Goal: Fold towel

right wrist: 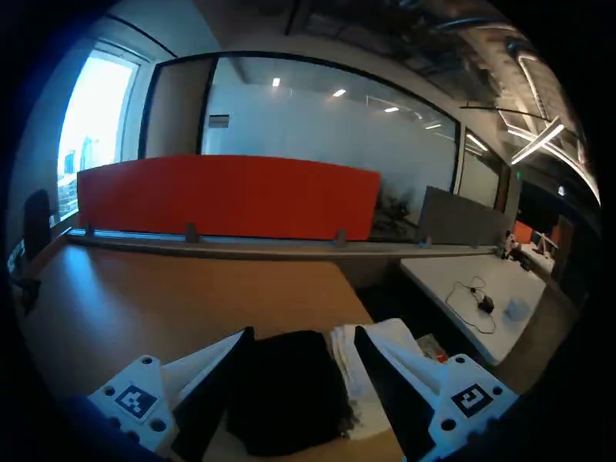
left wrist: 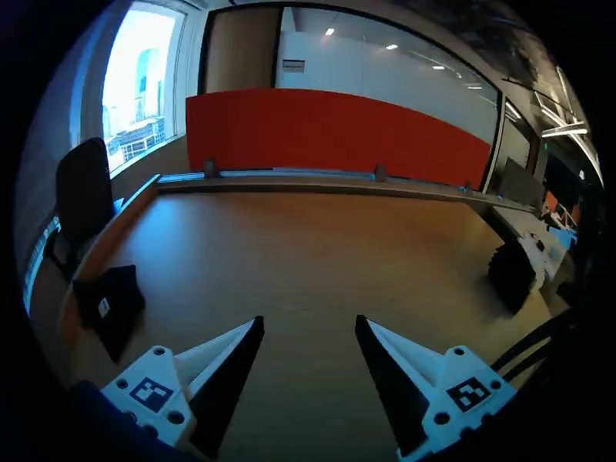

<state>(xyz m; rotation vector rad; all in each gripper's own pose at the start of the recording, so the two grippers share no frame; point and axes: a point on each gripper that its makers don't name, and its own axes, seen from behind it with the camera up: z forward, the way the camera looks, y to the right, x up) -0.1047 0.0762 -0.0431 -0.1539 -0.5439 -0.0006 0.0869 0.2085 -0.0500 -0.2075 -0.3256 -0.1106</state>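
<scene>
In the right gripper view, a stack of black towels (right wrist: 289,389) lies at the near right corner of the wooden table (right wrist: 169,300), with folded white towels (right wrist: 356,358) beside it. My right gripper (right wrist: 302,333) hangs open just above the black stack, its fingers on either side and not pressing. The left gripper view has my left gripper (left wrist: 308,319) open over bare tabletop (left wrist: 308,246), nothing between its fingers. The same black and white stacks (left wrist: 514,273) sit far off to its right.
A small black item with a white tag (left wrist: 108,304) lies at the table's left edge near a dark chair (left wrist: 81,192). A red partition (left wrist: 331,131) closes the far side. A white desk with a cable (right wrist: 481,296) stands beyond the right edge.
</scene>
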